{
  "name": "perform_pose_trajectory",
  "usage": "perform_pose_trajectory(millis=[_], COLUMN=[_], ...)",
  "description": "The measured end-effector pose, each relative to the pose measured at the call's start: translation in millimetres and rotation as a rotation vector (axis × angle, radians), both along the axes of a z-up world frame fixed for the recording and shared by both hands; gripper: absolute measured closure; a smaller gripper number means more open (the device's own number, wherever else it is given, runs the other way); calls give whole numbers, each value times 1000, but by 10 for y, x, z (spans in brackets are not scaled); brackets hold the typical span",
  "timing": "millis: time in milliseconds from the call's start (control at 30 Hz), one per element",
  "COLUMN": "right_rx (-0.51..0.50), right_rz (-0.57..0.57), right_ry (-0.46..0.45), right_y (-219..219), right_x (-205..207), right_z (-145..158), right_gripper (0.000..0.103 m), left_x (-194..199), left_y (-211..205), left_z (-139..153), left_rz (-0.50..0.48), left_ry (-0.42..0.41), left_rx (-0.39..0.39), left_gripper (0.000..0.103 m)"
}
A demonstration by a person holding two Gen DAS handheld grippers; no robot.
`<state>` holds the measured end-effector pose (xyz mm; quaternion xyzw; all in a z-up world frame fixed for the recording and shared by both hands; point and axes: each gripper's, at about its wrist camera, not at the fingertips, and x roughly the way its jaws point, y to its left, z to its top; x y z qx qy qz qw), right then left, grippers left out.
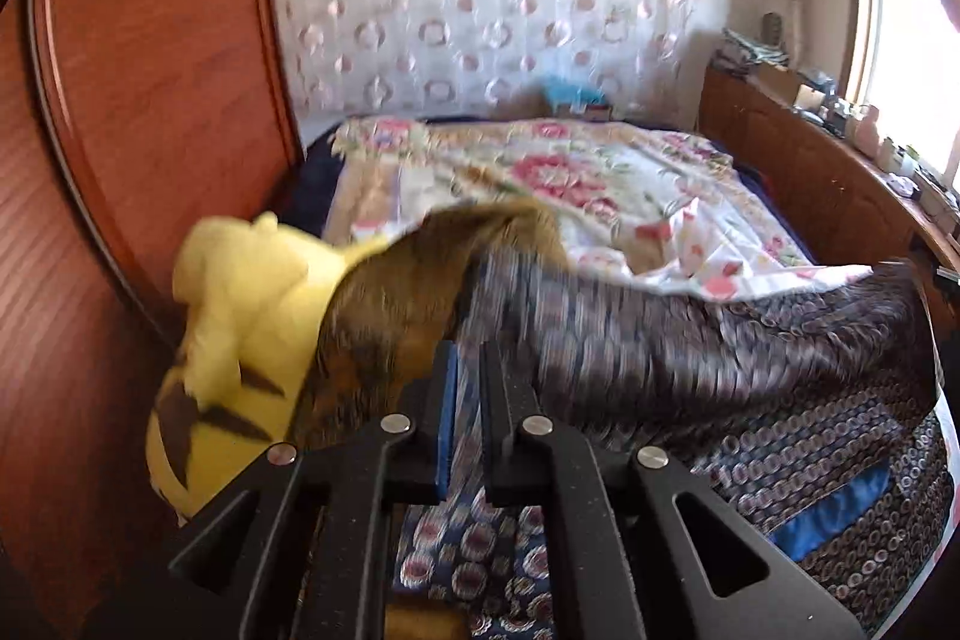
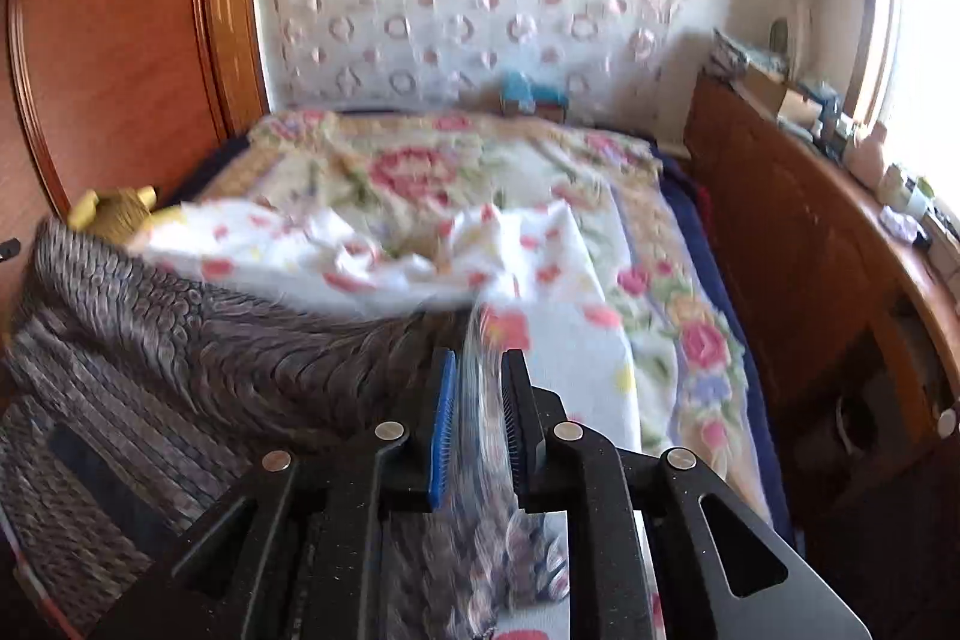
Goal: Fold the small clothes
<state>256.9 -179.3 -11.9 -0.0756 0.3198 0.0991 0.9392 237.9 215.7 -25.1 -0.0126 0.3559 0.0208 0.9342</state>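
Observation:
A dark patterned garment (image 1: 750,358) with small rings and a brown part hangs stretched between my two grippers above the bed. My left gripper (image 1: 469,358) is shut on its left edge. My right gripper (image 2: 478,370) is shut on its right edge; the cloth (image 2: 180,340) spreads to the left in the right wrist view. The garment is blurred by motion. A white cloth with red dots (image 2: 372,250) lies just behind it on the bed, also showing in the left wrist view (image 1: 720,256).
A floral bedspread (image 2: 420,172) covers the bed. A yellow plush toy (image 1: 240,316) sits at the left by the wooden wardrobe (image 1: 150,100). A wooden sideboard (image 2: 798,244) with small items runs along the right under the window.

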Motion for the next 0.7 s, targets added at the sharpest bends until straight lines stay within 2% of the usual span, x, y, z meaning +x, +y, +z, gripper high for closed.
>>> perform_pose_trajectory(millis=[33,67,100,167,200,300,467,700], right_rx=[-14,-28,-25,7,21,55,63,115], right_rz=[-13,-29,-28,-23,-26,-23,-20,43], right_ry=[-1,-8,-9,7,13,24,58,151], right_y=[23,7,-10,69,79,-77,-400,-372], right_x=[9,39,50,139,98,13,-9,105], right_z=[-43,-56,-53,23,25,-49,-114,-208], right_gripper=[73,69,65,64,64,64,64,64], left_x=[-23,-26,-27,-119,-151,-285,-384,-496], left_y=[8,2,-14,-29,-45,-22,83,318], left_z=[-42,-40,-41,-29,-29,-23,-76,-154], left_rz=[-4,-11,-20,-30,-40,-61,-55,0], left_ry=[1,2,2,1,4,2,17,22], left_rx=[-16,-27,-37,-37,-39,-42,-27,-27], left_gripper=[96,93,84,81,76,67,66,66])
